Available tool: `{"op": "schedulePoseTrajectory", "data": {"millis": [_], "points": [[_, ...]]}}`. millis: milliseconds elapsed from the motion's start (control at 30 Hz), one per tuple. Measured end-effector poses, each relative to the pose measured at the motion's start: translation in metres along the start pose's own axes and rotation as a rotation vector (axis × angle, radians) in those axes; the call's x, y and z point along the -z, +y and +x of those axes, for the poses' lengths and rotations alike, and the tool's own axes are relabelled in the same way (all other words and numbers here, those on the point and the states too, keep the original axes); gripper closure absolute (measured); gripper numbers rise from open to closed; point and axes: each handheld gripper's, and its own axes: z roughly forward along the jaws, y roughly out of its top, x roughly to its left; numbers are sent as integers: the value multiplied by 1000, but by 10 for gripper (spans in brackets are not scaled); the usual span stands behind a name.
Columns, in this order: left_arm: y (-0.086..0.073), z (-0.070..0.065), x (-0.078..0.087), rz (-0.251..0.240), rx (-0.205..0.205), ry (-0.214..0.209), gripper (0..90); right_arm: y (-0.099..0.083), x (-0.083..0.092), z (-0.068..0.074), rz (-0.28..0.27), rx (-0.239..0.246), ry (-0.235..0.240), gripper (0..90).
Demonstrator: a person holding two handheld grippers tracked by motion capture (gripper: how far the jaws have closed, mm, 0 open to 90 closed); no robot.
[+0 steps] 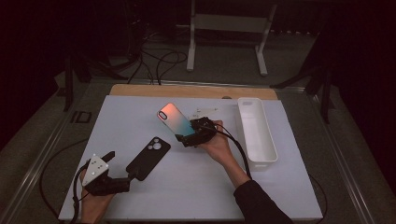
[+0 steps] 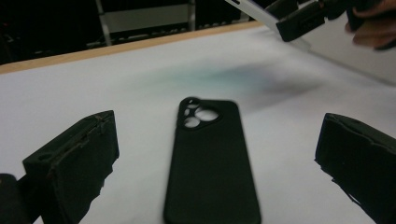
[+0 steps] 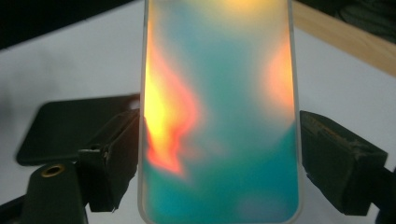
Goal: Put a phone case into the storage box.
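A phone case with an orange-to-teal gradient (image 1: 175,120) is held up off the white table, tilted toward the back left. My right gripper (image 1: 189,131) is shut on it across its width; in the right gripper view the case (image 3: 219,116) sits between both pads (image 3: 116,154). A black phone case (image 1: 149,157) lies flat on the table, camera cutout away from me. My left gripper (image 1: 122,164) rests low at the front left, open, its jaws wide on either side of the black case's (image 2: 212,172) near end and clear of its sides.
A long white tray (image 1: 256,133) stands at the table's right side, beside my right hand. Small clear pieces (image 1: 205,111) lie behind the lifted case. A wooden strip (image 1: 187,91) runs along the far edge. Cables trail off both grippers.
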Motion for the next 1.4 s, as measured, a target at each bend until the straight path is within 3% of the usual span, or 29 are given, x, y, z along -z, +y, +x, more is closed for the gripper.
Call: {"op": "schedulePoseTrajectory", "data": {"millis": [133, 167, 233, 333, 367, 967, 1167, 1233, 1400], "points": [[1, 0, 0, -2, 10, -2, 4, 0, 3, 4, -30, 0, 4, 168], [10, -1, -1, -24, 49, -21, 4, 0, 3, 4, -30, 0, 4, 168], [16, -1, -1, -41, 63, -27, 9, -3, 8, 13, -77, 6, 21, 167], [16, -1, -1, -41, 63, -27, 10, -3, 9, 15, -88, 4, 24, 167], [29, -6, -6, -36, 56, -36, 16, -3, 13, 22, -119, 6, 34, 167], [77, -22, -34, -9, 45, -96, 32, -4, 28, 40, -198, 32, 42, 167], [88, -29, -45, -4, 50, -114, 76, -5, 28, 45, -211, 40, 41, 167], [91, -32, -48, -8, 60, -100, 144, -5, 27, 47, -215, 40, 47, 167], [93, -33, -52, -5, 78, -115, 197, -5, 27, 52, -231, 45, 47, 167]]}}
